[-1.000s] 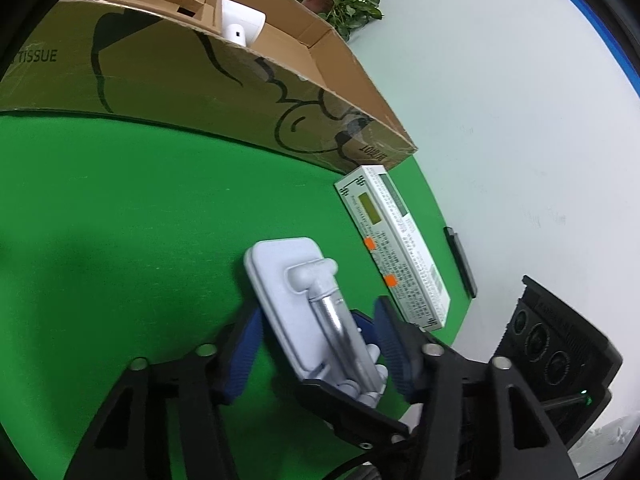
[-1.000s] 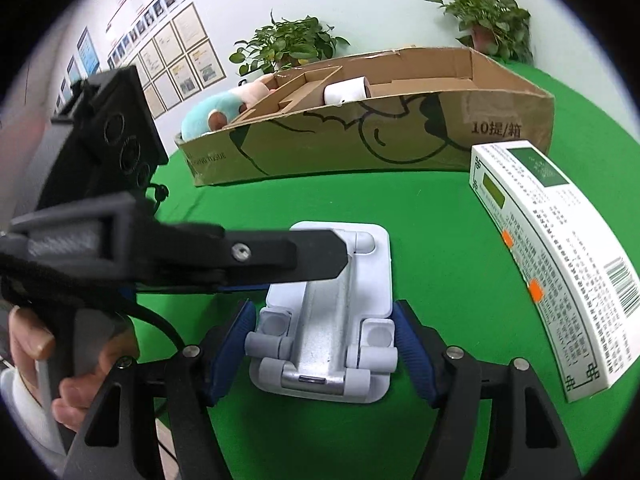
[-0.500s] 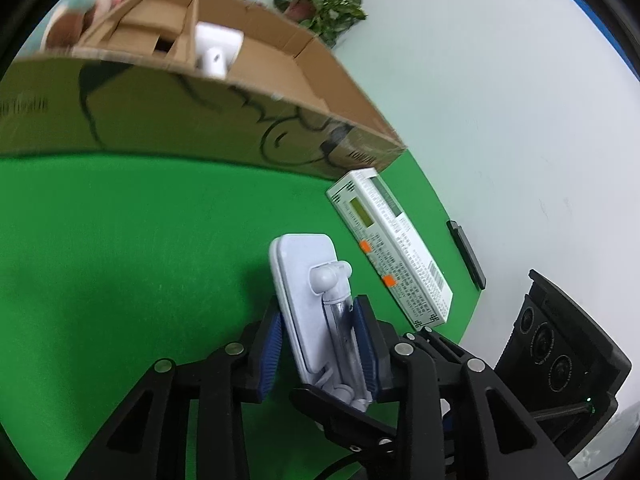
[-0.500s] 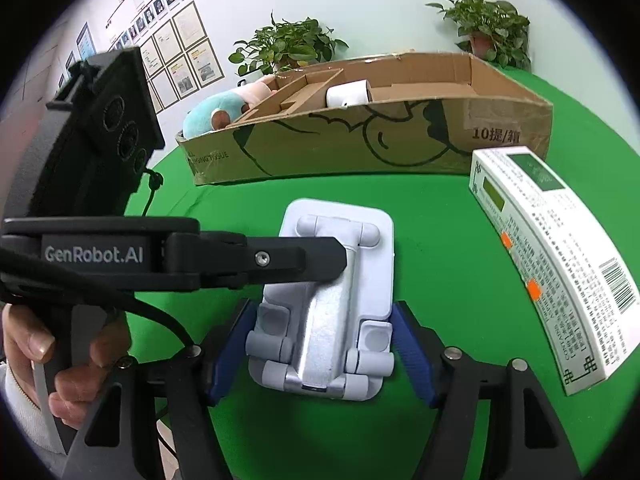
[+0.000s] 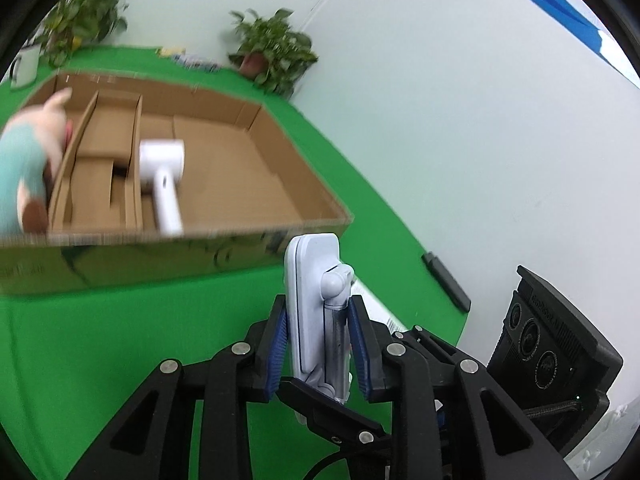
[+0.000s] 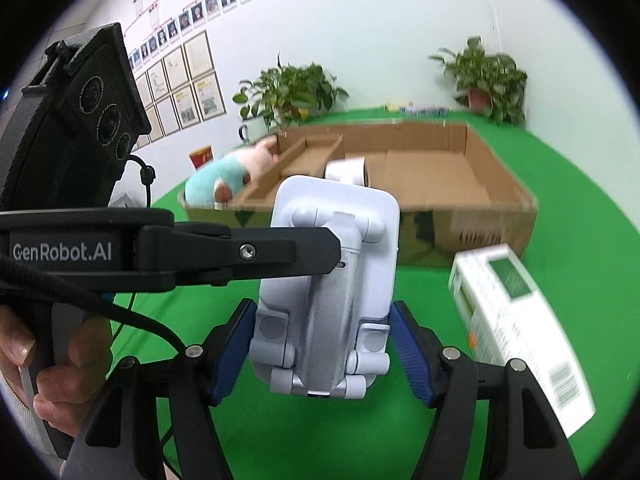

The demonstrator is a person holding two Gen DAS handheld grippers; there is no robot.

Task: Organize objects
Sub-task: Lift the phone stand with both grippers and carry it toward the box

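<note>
Green counter [image 5: 100, 352] carries an open cardboard box [image 5: 256, 236] and a white carton [image 6: 516, 320]. Left tongs [image 5: 318, 344] are closing, blue pads pressing the folded phone stand [image 5: 316, 304] edge-on, clear of the counter. Right tongs [image 6: 324, 350] flank the stand's [image 6: 328, 280] lower end, jaws apart; contact cannot be confirmed. Recommendation: keep the left clamp firm, hold the stand level over the box wall, and release it in the empty right-hand bay, away from the white dryer [image 5: 162, 176].
</note>
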